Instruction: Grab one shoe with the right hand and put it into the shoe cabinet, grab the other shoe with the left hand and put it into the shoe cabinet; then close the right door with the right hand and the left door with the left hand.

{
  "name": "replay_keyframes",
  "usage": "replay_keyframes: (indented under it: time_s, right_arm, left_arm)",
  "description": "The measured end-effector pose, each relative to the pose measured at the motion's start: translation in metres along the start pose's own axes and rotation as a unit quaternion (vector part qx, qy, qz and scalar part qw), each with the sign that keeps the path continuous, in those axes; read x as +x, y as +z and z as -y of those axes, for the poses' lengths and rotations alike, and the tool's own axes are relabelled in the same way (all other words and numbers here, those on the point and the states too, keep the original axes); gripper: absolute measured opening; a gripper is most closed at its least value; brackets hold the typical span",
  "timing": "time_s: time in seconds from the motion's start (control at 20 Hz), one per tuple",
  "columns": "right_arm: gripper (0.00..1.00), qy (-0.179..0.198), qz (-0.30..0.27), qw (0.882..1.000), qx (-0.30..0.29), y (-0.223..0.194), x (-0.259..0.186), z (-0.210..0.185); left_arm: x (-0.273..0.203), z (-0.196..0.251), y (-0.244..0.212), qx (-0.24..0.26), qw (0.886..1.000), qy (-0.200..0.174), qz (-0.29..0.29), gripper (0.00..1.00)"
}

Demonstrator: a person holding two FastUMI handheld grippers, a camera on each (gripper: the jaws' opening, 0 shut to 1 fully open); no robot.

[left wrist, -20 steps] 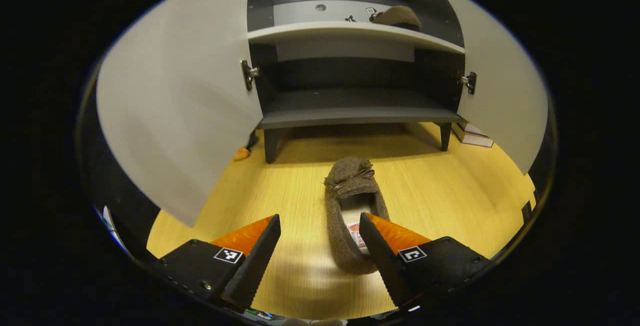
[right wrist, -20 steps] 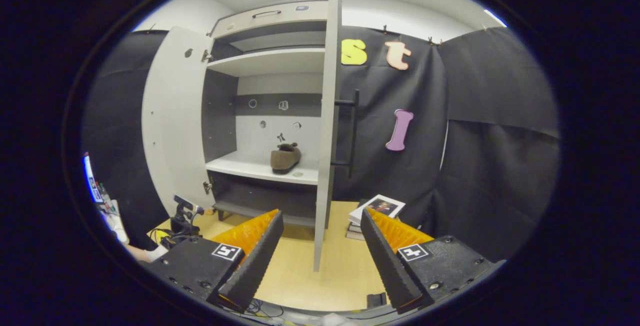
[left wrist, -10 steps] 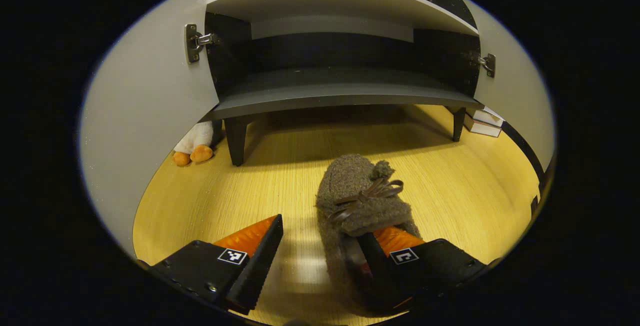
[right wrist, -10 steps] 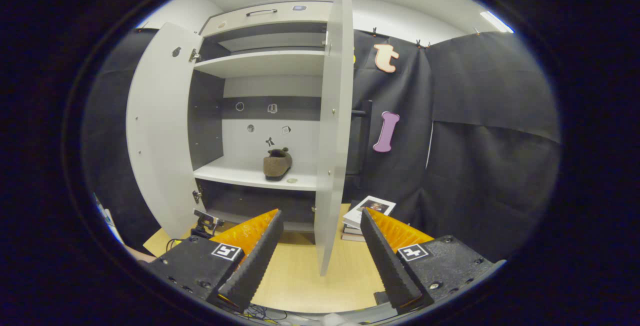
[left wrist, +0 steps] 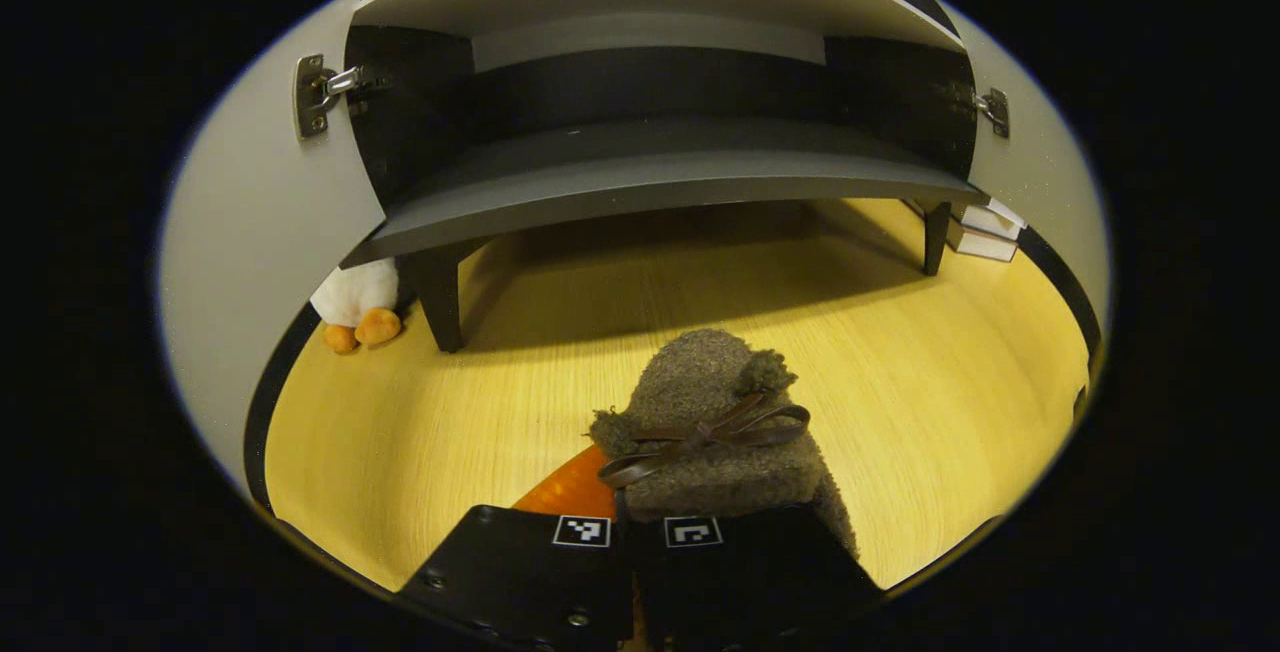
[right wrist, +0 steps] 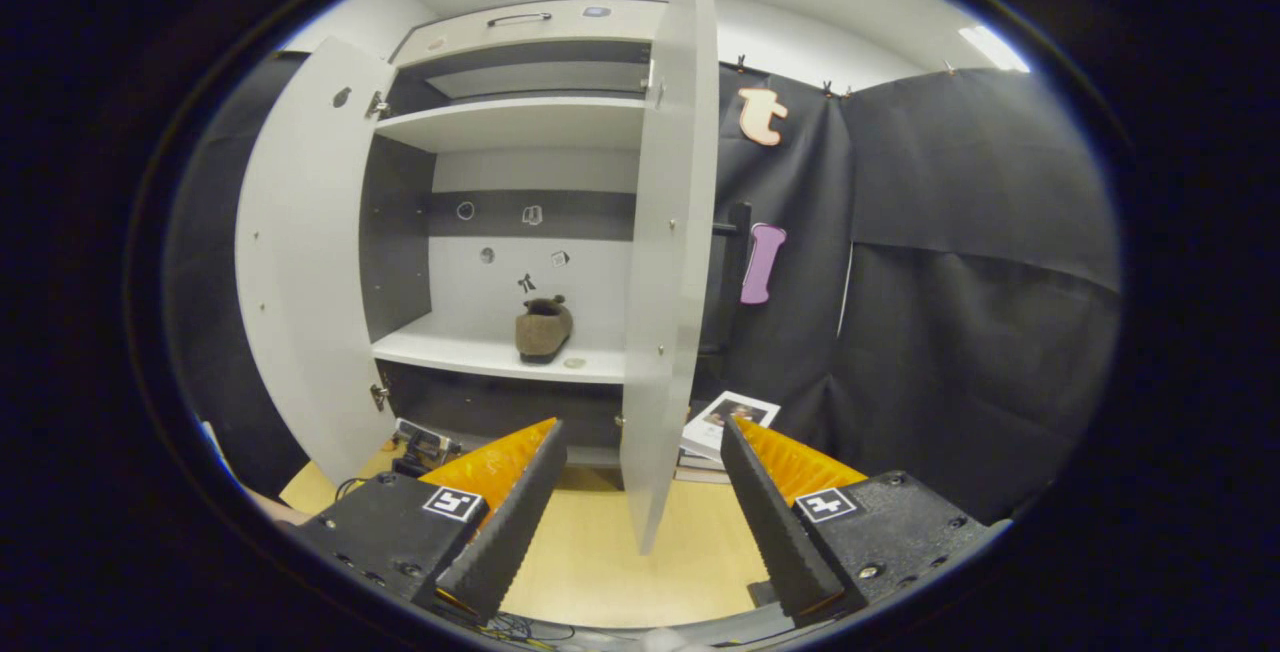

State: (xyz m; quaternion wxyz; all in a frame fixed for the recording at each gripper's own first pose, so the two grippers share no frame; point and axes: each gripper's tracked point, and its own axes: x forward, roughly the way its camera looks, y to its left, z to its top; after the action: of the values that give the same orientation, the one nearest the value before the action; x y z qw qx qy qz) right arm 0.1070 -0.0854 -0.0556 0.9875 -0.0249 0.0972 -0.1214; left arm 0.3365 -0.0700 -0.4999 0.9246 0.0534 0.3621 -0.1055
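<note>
A brown fuzzy slipper [left wrist: 715,432] with a brown bow lies on the wooden floor [left wrist: 480,412] in the left gripper view, toe toward the cabinet. My left gripper [left wrist: 625,522] is shut on the slipper's near side wall, low over the floor. In the right gripper view, the other slipper [right wrist: 543,328] sits on the white middle shelf [right wrist: 480,357] of the shoe cabinet. Both doors stand open: the left door [right wrist: 300,262] and the right door [right wrist: 672,232]. My right gripper [right wrist: 640,492] is open and empty, back from the cabinet, facing the right door's edge.
The cabinet's dark bottom shelf [left wrist: 640,187] is just ahead of the held slipper. A plush toy [left wrist: 355,302] lies by the cabinet's left leg. Books [right wrist: 730,417] are stacked on the floor right of the cabinet. The other hand's gripper [right wrist: 425,447] shows low near the floor.
My left gripper dropped toward the floor, moved over the slipper and shut on its side. The right gripper drifted slightly, staying open.
</note>
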Motion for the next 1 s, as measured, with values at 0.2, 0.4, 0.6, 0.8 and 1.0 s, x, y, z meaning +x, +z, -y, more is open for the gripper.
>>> replay_keyframes:
  time_s: [0.2,0.4,0.6,0.8,1.0]
  right_arm:
    - [1.00,0.012,0.008,1.000,-0.004,0.004,0.000,-0.008]
    - [0.99,0.028,0.014,1.000,-0.002,0.006,0.003,-0.014]
    - [0.99,0.040,0.024,0.999,-0.001,0.013,0.006,-0.016]
    - [0.99,0.049,0.033,0.998,-0.001,0.018,0.009,-0.018]
    - [0.99,0.054,0.038,0.998,0.010,0.022,0.010,-0.019]
  left_arm:
    - [-0.017,-0.014,0.001,-0.002,1.000,0.011,0.000,0.00]
    - [-0.054,-0.018,0.022,-0.011,0.999,0.017,0.038,0.01]
    - [-0.109,-0.017,0.050,-0.022,0.996,0.031,0.075,0.01]
    - [-0.168,-0.017,0.097,-0.037,0.992,0.038,0.113,0.01]
    - [-0.208,-0.017,0.160,-0.045,0.986,0.042,0.156,0.00]
